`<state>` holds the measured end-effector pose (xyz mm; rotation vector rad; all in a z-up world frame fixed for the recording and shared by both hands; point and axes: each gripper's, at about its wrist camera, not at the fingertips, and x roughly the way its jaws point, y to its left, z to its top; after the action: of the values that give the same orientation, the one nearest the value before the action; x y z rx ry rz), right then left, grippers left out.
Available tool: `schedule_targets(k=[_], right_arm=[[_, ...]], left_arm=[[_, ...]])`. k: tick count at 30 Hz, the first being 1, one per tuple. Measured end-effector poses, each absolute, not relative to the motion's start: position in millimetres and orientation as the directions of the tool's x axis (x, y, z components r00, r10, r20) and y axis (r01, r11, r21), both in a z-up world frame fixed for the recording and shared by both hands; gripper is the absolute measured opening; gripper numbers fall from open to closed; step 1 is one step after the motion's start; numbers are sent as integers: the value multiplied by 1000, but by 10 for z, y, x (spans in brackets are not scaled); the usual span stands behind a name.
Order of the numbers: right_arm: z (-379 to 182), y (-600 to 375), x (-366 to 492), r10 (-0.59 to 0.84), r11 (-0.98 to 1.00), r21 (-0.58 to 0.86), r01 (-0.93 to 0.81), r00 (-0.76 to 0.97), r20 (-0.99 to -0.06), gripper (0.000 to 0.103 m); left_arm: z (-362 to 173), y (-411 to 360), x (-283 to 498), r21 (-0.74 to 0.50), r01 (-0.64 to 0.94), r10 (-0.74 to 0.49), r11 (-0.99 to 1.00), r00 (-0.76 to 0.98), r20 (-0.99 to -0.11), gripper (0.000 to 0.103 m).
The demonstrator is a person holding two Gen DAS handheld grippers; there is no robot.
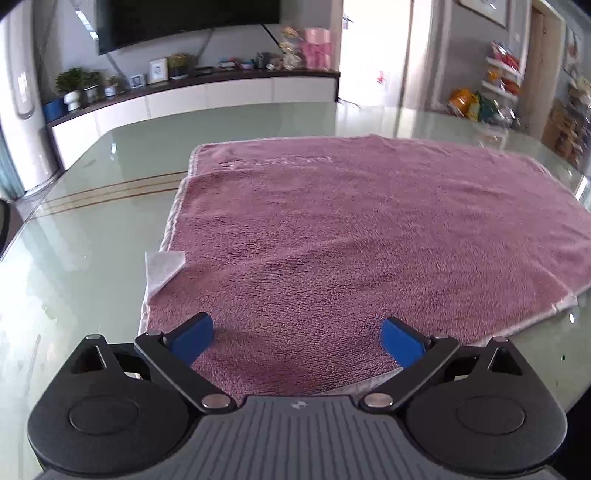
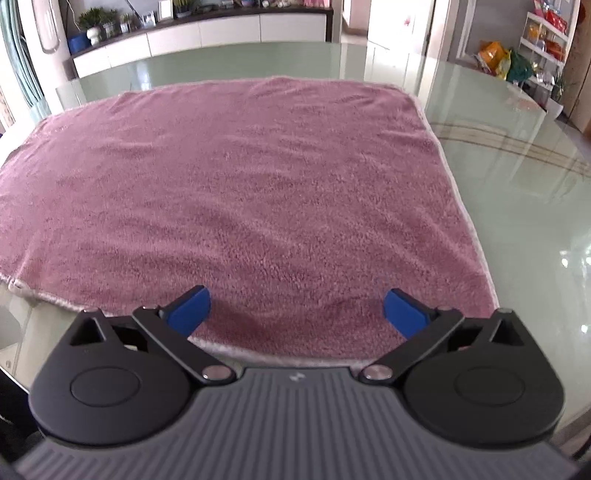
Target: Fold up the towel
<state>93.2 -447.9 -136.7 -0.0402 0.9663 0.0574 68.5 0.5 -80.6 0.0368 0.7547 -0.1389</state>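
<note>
A pink towel (image 1: 354,236) lies spread flat on the pale green glass table (image 1: 92,229); a white label (image 1: 162,271) sticks out at its left edge. My left gripper (image 1: 297,341) is open and empty, its blue pads (image 1: 192,338) hovering over the towel's near edge close to the near left corner. In the right wrist view the same towel (image 2: 236,192) fills the middle, on the table (image 2: 517,206). My right gripper (image 2: 295,312) is open and empty, its blue pads (image 2: 404,314) just above the near edge towards the near right corner.
A long white sideboard (image 1: 207,96) with plants and picture frames stands beyond the table's far edge, under a dark TV screen (image 1: 184,22). Shelves with packets (image 2: 543,33) stand at the right. Bare glass surrounds the towel on the left, far and right sides.
</note>
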Motion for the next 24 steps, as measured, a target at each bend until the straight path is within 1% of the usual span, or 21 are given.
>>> schedule_targets(k=[2, 5, 6, 8, 11, 14, 15, 17, 24], right_arm=[[-1338, -4447, 985, 11, 999, -17, -46, 542, -840, 103], [-1230, -4389, 923, 3, 1000, -8, -15, 611, -791, 102], [-1211, -4356, 959, 9, 1000, 14, 3, 641, -768, 103], [-1243, -4303, 1046, 3, 999, 36, 35, 663, -749, 103], [-1391, -4220, 1207, -15, 994, 59, 93, 647, -762, 103], [-1457, -4116, 1192, -58, 996, 5, 94, 647, -760, 103], [-1464, -4103, 1170, -62, 996, -3, 92, 645, -761, 103], [-1465, -4103, 1115, -59, 996, -4, 87, 639, -767, 103], [-1418, -4143, 974, -46, 998, -8, 63, 629, -776, 103]], left_arm=[[-801, -9, 660, -8, 129, -100, 992, 727, -679, 100], [-731, -17, 651, -25, 112, -100, 993, 737, -668, 96], [-691, -15, 662, -40, 116, -113, 992, 747, -655, 96], [-624, -52, 728, -32, 142, -130, 989, 762, -634, 97], [-593, -102, 890, -2, 159, -125, 987, 765, -632, 99], [-708, -39, 1048, -17, 144, -117, 989, 723, -681, 100], [-748, -14, 1054, -18, 147, -119, 989, 716, -687, 102], [-797, 10, 948, 8, 188, -136, 982, 740, -659, 102], [-763, 66, 708, 10, 188, -140, 982, 762, -633, 102]])
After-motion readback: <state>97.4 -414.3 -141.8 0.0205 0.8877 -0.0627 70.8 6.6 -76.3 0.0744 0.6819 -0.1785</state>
